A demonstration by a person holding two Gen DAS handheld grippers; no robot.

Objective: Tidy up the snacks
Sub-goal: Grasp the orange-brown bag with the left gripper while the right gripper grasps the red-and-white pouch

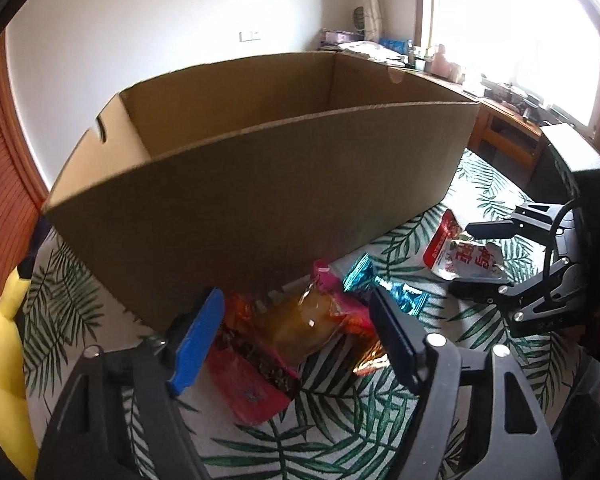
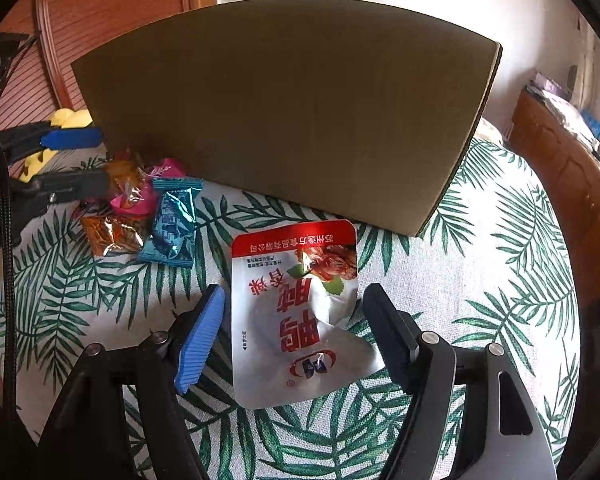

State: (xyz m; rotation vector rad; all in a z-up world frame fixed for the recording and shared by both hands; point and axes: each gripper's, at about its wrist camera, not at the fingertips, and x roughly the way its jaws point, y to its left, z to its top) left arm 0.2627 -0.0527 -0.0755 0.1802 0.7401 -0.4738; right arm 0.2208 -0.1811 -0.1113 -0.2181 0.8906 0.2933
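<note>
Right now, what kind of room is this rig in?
Probably a home bedroom or living room. A leaf-print cloth covers the soft surface under the cardboard box, a curtained window sits above a cluttered wooden desk, and a wooden slatted door stands behind.

box wall (image 2: 284, 120) blocks fwd | leaf cloth (image 2: 480, 280) right free | snack pile (image 2: 140, 208) left

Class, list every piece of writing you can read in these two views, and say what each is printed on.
"鸭": large red character on the pouch, upside down in the right wrist view.
"食品有限公司": on the pouch's red band; the characters before it are unclear.
Pouch's other print: too small or creased to read.
Blue wrapper: white lettering, too blurred.
Box: no text visible.
</note>
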